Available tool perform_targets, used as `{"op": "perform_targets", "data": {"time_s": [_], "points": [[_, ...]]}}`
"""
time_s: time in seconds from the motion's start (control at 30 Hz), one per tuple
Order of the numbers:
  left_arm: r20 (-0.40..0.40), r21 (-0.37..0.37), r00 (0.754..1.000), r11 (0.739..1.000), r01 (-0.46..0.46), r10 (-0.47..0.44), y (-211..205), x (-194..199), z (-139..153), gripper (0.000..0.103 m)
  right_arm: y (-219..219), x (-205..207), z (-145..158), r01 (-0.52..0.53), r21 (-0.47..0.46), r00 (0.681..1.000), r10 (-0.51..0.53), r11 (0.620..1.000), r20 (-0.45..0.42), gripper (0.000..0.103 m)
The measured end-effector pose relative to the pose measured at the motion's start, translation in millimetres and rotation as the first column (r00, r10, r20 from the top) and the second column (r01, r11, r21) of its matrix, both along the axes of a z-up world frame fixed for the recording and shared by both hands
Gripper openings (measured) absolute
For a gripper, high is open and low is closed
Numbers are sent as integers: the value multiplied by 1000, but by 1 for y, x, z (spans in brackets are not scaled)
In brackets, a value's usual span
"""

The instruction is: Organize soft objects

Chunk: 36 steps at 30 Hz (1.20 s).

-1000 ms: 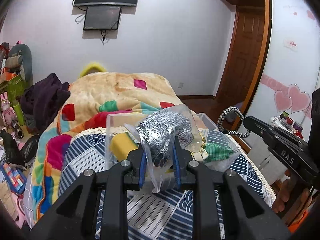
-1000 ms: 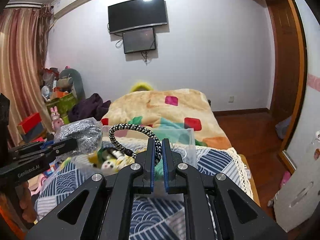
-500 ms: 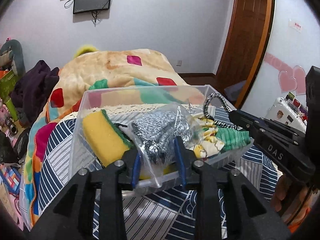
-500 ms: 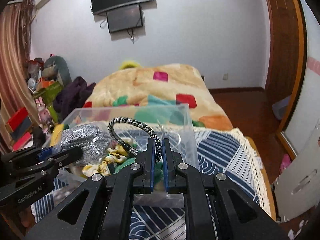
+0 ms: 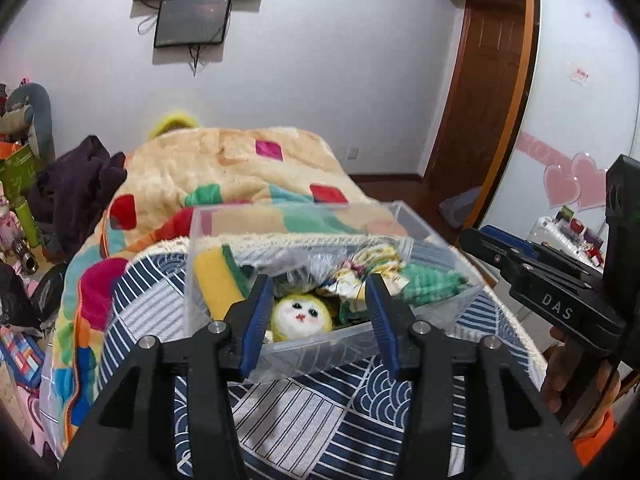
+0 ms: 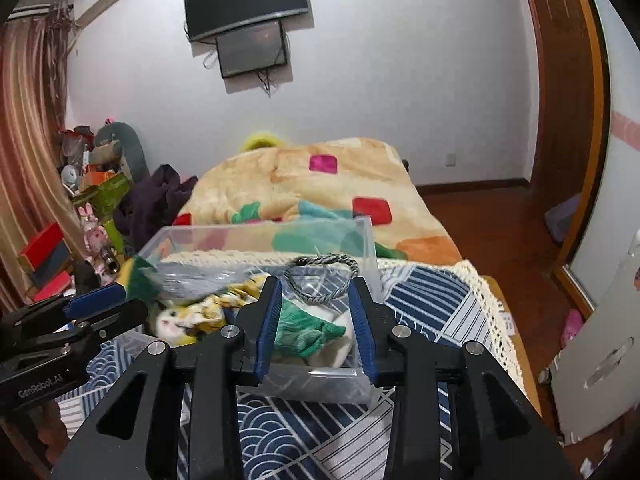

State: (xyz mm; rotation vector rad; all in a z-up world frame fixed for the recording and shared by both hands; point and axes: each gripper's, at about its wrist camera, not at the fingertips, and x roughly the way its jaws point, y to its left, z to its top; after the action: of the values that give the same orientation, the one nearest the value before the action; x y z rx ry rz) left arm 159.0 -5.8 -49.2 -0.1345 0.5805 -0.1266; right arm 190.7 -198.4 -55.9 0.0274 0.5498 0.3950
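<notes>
Both grippers stand with jaws apart and nothing between them. Nearest in the left wrist view, the left gripper (image 5: 318,312) frames the near wall of the bin (image 5: 320,344), its blue pads either side of a round yellow plush (image 5: 301,317) with a white cat face that lies against that wall. The right gripper (image 6: 316,320) hangs over the bin's near right end, above a green knit piece (image 6: 304,330).

The bin, of clear plastic, sits on a cloth (image 5: 304,412) with a navy wave and stripe print. Inside, a yellow sponge (image 5: 214,280) with a green back leans in the left corner. A clear bag (image 6: 200,278) holding something grey lies across the middle, blurred. A yellow-patterned cloth (image 5: 372,266) is bunched beside the green knit. The rope loop (image 6: 322,280), black and white, lies in the far right part of the bin, blurred, touching neither gripper.

Beyond the bin spreads a tan blanket (image 5: 224,168) with coloured squares, with a dark purple garment (image 5: 76,188) at its left. On the far wall hang two screens (image 6: 248,24)
</notes>
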Motion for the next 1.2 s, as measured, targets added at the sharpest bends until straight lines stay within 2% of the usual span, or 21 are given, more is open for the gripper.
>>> {"op": "perform_targets", "data": {"time_s": [0.27, 0.37, 0.43, 0.6, 0.67, 0.8, 0.87, 0.9, 1.07, 1.2], "points": [[145, 8, 989, 999, -31, 30, 5, -40, 43, 49, -1, -32, 38, -38, 27, 991, 34, 999, 129, 38], [197, 21, 980, 999, -43, 38, 5, -54, 57, 57, -2, -47, 53, -52, 42, 982, 43, 998, 186, 44], [234, 30, 971, 998, -49, 41, 4, -64, 66, 59, -1, -53, 58, -61, 52, 976, 49, 997, 214, 49], [299, 62, 953, 996, -67, 46, -1, -85, 82, 69, 1, -66, 66, -83, 67, 964, 63, 994, 257, 62], [323, 73, 945, 994, -82, 54, -3, -93, 86, 76, 2, -70, 67, -86, 72, 962, 64, 994, 266, 68], [346, 84, 937, 993, -79, 46, -7, -103, 89, 83, 5, -75, 68, -90, 72, 956, 66, 993, 287, 80], [360, 91, 932, 992, -91, 53, -9, -108, 90, 94, 7, -79, 69, -92, 71, 952, 67, 993, 299, 84], [366, 91, 929, 991, -96, 56, -9, -110, 90, 96, 8, -81, 69, -91, 70, 950, 65, 993, 305, 84], [368, 88, 928, 992, -93, 54, -8, -115, 91, 101, 7, -84, 68, -88, 81, 946, 58, 993, 319, 97], [373, 88, 925, 990, -108, 68, -6, -117, 90, 102, 3, -90, 66, -82, 90, 943, 48, 993, 330, 103]]}}
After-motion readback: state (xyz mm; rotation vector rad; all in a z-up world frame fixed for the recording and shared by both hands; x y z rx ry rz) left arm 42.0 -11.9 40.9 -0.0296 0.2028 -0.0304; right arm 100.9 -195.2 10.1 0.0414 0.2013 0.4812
